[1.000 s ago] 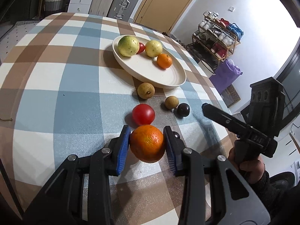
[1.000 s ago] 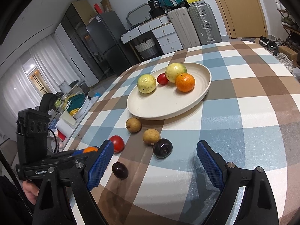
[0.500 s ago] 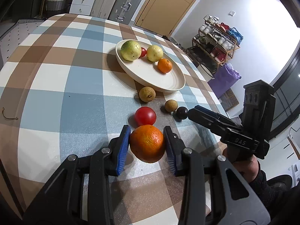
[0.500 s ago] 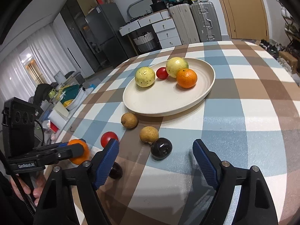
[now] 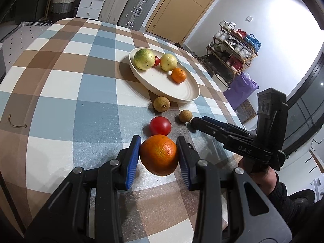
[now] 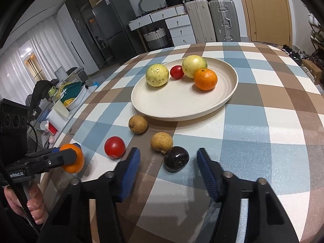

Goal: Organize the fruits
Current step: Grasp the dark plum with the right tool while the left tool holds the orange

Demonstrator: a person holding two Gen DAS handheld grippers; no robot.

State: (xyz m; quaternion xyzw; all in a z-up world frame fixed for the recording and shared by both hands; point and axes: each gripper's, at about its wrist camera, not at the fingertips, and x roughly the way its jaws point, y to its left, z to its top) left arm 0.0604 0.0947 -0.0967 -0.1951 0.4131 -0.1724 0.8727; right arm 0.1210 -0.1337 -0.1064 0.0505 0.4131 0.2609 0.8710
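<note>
The right tongs (image 6: 168, 158) bore the letters "DAS" on one arm as seen from the left wrist view, and the left tongs (image 5: 159, 154) carried lettering cut off to "enRobot.AI" in the right wrist view. In the left wrist view the right arm hid most of the dark fruit (image 6: 176, 159). The left tongs pinched an orange (image 5: 159, 155) above the checked bench (image 5: 97, 109), near the tomato (image 5: 160, 126), while the right tongs were spread wide, flanking the dark fruit without touching it; the plate (image 6: 174, 109) held four fruits.

The checked surface (image 6: 263, 125) carries a cream plate (image 6: 232, 85). Near its rim lie 2 brown fruits (image 6: 138, 124) (image 6: 161, 142), a tomato (image 6: 114, 147) and a dark fruit (image 6: 176, 158). A twig (image 5: 16, 121) lies well apart.
</note>
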